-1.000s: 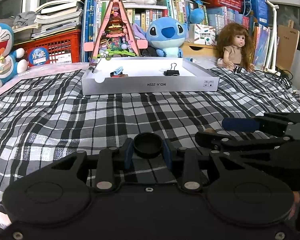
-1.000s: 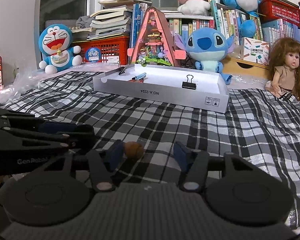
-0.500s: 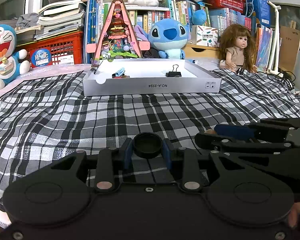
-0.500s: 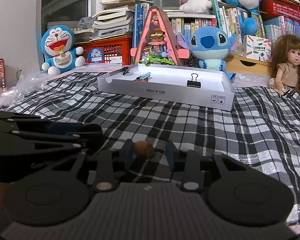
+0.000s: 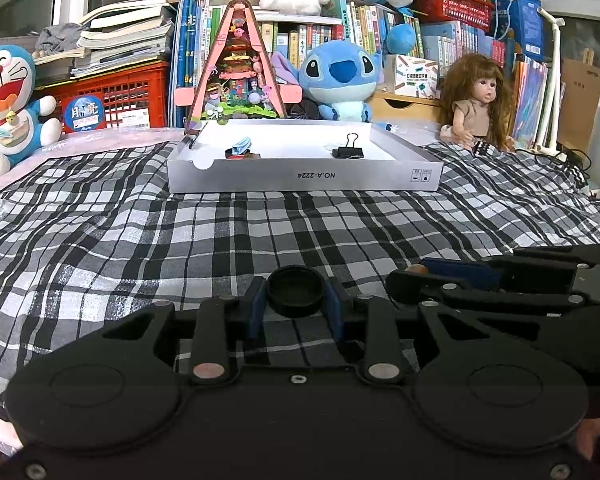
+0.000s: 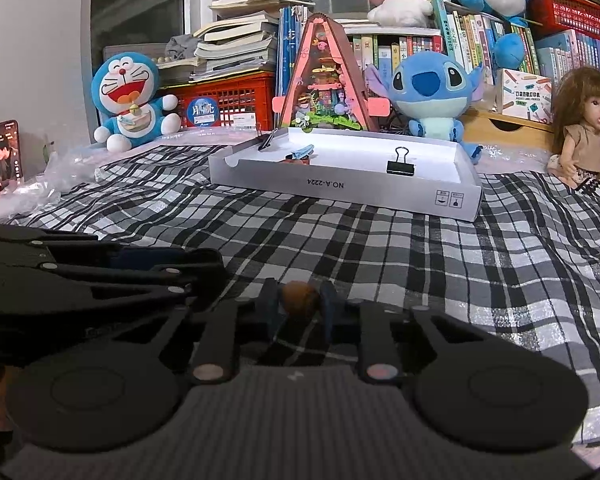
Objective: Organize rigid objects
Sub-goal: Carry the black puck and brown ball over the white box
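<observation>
My left gripper [image 5: 296, 300] is shut on a round black cap [image 5: 297, 290], low over the checked cloth. Just to its right, my right gripper [image 6: 300, 300] is shut on a small brown ball [image 6: 299, 295], both blue pads pressing its sides. From the left wrist view the right gripper [image 5: 420, 276] shows side-on, the ball [image 5: 415, 269] peeking at its tip. Farther back lies a shallow white box [image 5: 304, 178] holding a black binder clip [image 5: 348, 151] and a small blue and red item [image 5: 240, 148]. The box [image 6: 340, 186], a clip [image 6: 400, 165] and another clip on its far left rim [image 6: 267, 141] show in the right wrist view.
A black-and-white checked cloth [image 5: 180, 240] covers the surface between the grippers and the box. Plush toys [image 5: 336, 80], a doll [image 5: 480, 108], a pink triangular toy house [image 5: 240, 68], a red crate [image 5: 112, 96] and books line the back. A phone [image 6: 4, 158] stands at far left.
The right gripper's jaws have closed from wide apart onto the brown ball. The left gripper keeps its hold on the black cap and has not moved.
</observation>
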Action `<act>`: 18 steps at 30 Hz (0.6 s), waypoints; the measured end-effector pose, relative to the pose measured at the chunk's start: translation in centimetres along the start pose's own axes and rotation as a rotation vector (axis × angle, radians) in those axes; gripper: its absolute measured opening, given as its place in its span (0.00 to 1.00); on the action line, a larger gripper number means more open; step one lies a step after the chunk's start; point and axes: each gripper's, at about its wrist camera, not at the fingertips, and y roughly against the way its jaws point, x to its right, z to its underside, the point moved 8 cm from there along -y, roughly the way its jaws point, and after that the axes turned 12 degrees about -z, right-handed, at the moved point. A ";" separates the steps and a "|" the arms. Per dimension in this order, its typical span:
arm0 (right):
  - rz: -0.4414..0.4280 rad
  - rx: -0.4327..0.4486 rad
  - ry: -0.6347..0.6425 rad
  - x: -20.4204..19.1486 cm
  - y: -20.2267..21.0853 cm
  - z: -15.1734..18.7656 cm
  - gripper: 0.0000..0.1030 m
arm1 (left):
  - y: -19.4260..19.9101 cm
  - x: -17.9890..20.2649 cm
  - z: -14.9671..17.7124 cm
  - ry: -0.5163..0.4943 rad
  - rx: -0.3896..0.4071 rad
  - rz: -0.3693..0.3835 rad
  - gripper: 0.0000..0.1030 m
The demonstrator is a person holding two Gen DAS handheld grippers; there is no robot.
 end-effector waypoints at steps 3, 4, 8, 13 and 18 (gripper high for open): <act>-0.004 0.004 -0.009 0.2 0.1 -0.2 0.26 | 0.1 -0.1 -0.3 0.006 0.002 0.005 0.29; -0.004 0.005 -0.010 0.2 0.1 -0.3 0.26 | 0.2 -0.1 -0.4 0.007 0.004 0.006 0.29; 0.005 0.010 -0.009 0.4 0.1 -0.6 0.26 | 0.3 -0.1 -0.8 0.006 0.010 0.003 0.29; 0.015 0.013 -0.020 0.8 0.1 -1.1 0.26 | 0.0 -0.4 -1.1 0.016 0.003 -0.004 0.29; 0.026 0.020 -0.022 1.2 0.0 -1.8 0.26 | -0.4 -0.5 -2.1 0.013 0.009 -0.006 0.29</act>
